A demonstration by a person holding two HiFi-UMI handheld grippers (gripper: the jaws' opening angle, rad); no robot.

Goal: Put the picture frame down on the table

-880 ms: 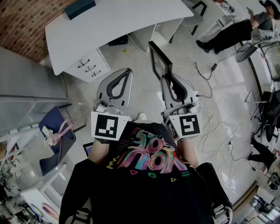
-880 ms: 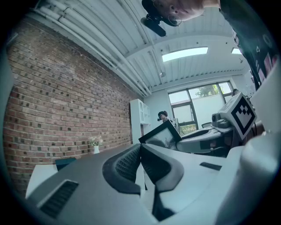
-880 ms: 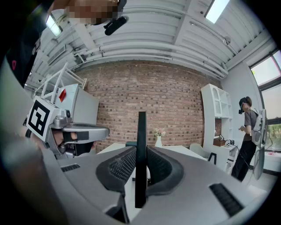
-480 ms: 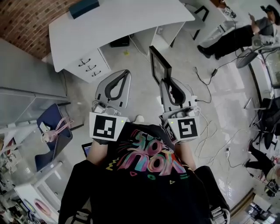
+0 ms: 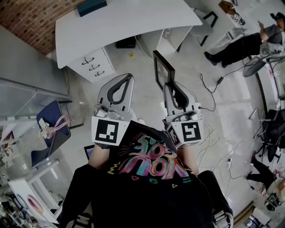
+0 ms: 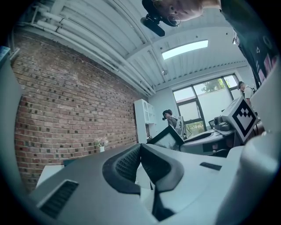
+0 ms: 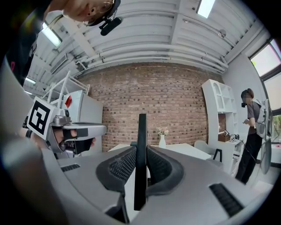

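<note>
Here the right gripper's ribbed grey jaws clamp a thin black picture frame, held in the air short of the white table. Its own view shows only a slim edge, while the head view shows the glazed rectangle. The left gripper's jaws meet, empty.

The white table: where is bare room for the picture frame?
Nearly all of the white table is bare, from the teal box by the brick wall to its right end. A vase stands at its far side. Cables crowd the floor at right.

Brick wall, white drawer unit, blue chair, seated person
</note>
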